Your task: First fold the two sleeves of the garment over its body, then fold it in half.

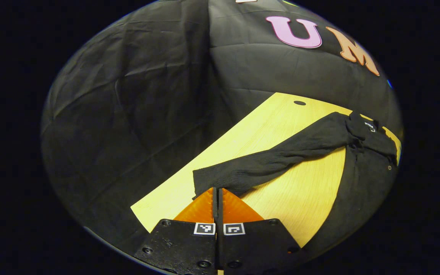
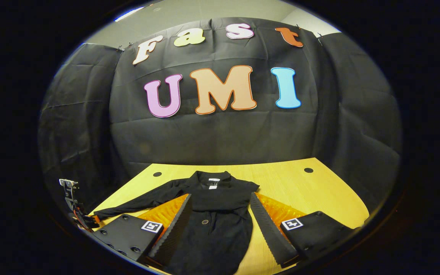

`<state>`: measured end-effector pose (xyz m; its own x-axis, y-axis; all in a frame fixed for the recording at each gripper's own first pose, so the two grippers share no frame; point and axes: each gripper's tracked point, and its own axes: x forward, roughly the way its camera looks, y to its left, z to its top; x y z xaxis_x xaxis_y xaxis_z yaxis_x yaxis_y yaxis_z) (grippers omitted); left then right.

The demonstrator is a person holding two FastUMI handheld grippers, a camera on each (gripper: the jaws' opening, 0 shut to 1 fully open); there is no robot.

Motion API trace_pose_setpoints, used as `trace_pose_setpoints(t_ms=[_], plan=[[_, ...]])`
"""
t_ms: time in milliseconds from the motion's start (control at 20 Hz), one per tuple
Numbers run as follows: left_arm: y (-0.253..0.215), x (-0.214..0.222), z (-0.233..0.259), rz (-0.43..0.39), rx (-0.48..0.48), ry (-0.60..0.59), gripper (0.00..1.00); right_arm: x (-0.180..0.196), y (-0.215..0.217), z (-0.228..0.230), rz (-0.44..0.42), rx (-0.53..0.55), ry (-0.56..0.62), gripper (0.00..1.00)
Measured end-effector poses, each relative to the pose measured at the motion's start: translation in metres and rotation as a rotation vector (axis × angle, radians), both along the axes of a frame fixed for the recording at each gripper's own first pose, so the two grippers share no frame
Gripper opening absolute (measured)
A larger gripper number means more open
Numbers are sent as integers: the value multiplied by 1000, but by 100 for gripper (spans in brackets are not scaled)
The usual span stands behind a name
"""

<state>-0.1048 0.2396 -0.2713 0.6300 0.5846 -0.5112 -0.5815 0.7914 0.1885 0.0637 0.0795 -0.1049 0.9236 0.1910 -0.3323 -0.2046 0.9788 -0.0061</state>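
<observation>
Garment: a black garment (image 2: 212, 214) lay flat on the yellow table (image 2: 319, 191), collar toward the booth wall, front side up.
Collar: it had a small white tag (image 2: 213, 186) inside.
Button: one round button (image 2: 205, 221) showed on the front, near the middle.
Sleeve: in the left gripper view, one long sleeve (image 1: 266, 162) stretched out across the wood, away from the body of the garment.
Left gripper: the left gripper (image 1: 217, 193) was at the cuff (image 1: 208, 179) of that sleeve. Its two fingers were pressed together, and the cuff's edge sat right at their tips. I could not tell if cloth was pinched between them.
Left gripper, far off: in the right gripper view it showed small at the table's left edge (image 2: 84, 219), touching the end of the sleeve.
Right gripper: the right gripper (image 2: 220, 202) hung over the body of the garment. Its fingers were spread wide apart, one on each side, holding nothing.
Table: it had small dark holes (image 2: 308, 170) near the back.
</observation>
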Motion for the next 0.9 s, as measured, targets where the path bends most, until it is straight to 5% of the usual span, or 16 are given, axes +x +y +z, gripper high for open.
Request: trace_pose_setpoints(t_ms=[350,900], plan=[[-15,37,45,-75,48,-85,0,-2,-8,-7,-8,0,14,93],[-94,123,83,-305,63,-164,0,-4,-49,-8,-94,39,20,97]])
